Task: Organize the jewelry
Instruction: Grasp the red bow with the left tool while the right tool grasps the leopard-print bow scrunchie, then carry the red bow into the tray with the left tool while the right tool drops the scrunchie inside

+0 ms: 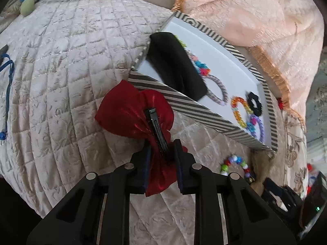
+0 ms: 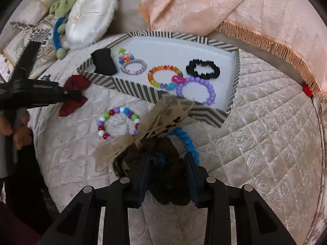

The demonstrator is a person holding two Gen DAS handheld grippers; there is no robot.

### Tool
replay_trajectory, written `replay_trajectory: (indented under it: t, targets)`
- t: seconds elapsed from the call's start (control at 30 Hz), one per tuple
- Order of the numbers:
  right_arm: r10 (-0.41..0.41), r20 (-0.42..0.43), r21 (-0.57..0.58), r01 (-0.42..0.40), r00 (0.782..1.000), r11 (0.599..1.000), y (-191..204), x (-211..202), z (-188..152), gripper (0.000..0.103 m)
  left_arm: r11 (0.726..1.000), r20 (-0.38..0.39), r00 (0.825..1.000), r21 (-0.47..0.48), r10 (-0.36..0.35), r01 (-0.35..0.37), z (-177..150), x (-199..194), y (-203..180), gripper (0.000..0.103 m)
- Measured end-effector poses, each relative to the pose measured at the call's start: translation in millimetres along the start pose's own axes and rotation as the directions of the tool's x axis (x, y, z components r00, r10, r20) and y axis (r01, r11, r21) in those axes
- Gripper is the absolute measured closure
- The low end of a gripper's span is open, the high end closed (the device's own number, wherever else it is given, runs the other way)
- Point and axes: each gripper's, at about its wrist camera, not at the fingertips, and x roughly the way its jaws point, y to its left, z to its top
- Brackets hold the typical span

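Jewelry box (image 2: 130, 90): several bracelets inside; beaded bracelet (image 2: 117, 122) outside. Left gripper (image 1: 162, 155) clamps red bow (image 1: 130, 110), right gripper (image 2: 168, 163) burlap bow (image 2: 147, 126), both outside.

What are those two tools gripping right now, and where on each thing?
The left tool pinches the red bow hair clip at its middle, by the clip. The right tool grips the burlap bow's dark centre.

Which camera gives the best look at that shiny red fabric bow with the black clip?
The left wrist view: the red fabric bow fills the centre, clip side up, pinched in the left gripper. The right wrist view shows it small at the left edge, partly hidden by that gripper.
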Motion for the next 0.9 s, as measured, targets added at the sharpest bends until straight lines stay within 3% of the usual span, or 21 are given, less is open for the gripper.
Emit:
replay_trajectory:
  t: [0.13, 0.27, 0.63, 0.77, 0.9]
  targets:
    - [0.04, 0.059, 0.048, -0.043, 0.997, 0.998, -2.0, -20.5, -1.3, 0.097, 0.999, 0.02, 1.0, 0.041, -0.013, 0.012, -2.8, -19.6, -4.2, 0.084]
    - [0.039, 0.136, 0.056, -0.047, 0.99, 0.997, 0.0, -53.6, 2.2, 0.098, 0.997, 0.053, 0.998, 0.063, -0.046, 0.043, 0.8, -41.1, -10.9, 0.084]
    - [0.06, 0.202, 0.08, -0.077, 0.978, 0.994, 0.2, -80.1, 20.2, 0.1, 0.989, 0.099, 0.992, 0.134, -0.08, 0.066, 3.8, -72.8, -34.4, 0.084]
    - [0.031, 0.071, 0.005, -0.031, 0.997, 1.0, 7.5, -57.4, 20.3, 0.099, 0.985, 0.11, 0.991, 0.161, -0.08, 0.062, -0.1, -75.2, -41.4, 0.084]
    - [-0.022, -0.064, -0.032, 0.02, 0.998, 0.999, 7.3, -16.2, 8.2, 0.099, 0.985, 0.091, 0.992, 0.162, -0.082, 0.066, -3.3, -69.6, -42.6, 0.084]
